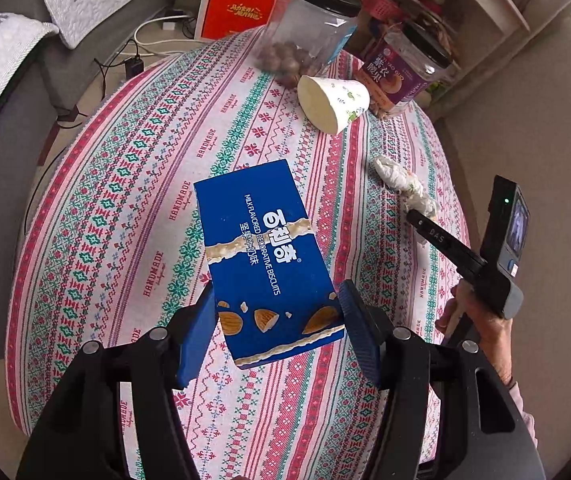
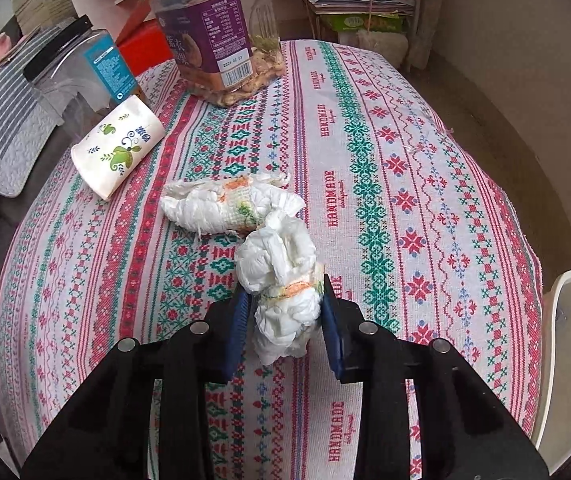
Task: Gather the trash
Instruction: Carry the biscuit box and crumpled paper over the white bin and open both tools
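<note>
Tablecloth (image 2: 385, 128): jars (image 2: 221, 32), cup (image 2: 117, 148) (tipped), tissues (image 2: 225, 204)

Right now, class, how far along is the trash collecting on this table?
Nothing looks binned yet; no bin is in view. In hand: the left tongs hold the blue biscuit box above the tablecloth, and the right tongs are shut on one crumpled tissue. Left: the second tissue and the tipped paper cup.
</note>
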Action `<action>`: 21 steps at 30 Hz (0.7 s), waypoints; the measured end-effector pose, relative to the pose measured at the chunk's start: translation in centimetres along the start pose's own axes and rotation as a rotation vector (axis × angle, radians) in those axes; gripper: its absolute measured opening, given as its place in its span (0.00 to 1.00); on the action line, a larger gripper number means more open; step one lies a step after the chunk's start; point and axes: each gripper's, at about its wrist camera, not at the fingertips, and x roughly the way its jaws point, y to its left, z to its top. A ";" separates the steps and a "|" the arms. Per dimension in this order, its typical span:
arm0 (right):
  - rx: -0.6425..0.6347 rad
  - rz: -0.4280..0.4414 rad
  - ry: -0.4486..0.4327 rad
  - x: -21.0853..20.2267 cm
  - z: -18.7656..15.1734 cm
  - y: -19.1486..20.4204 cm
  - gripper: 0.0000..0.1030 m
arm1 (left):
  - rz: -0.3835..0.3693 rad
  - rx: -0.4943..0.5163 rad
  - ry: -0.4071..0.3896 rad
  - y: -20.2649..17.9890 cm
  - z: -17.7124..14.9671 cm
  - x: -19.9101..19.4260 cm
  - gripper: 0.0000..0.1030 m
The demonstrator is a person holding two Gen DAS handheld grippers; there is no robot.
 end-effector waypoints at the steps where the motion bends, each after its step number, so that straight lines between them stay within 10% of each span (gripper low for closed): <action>1: -0.005 0.014 -0.002 -0.7 -0.4 0.5 0.31 | 0.004 -0.008 -0.004 0.3 0.1 -0.1 0.58; 21: -0.176 0.125 -0.234 -16.3 -7.8 6.0 0.31 | 0.057 0.053 -0.118 1.3 -2.1 -3.5 0.58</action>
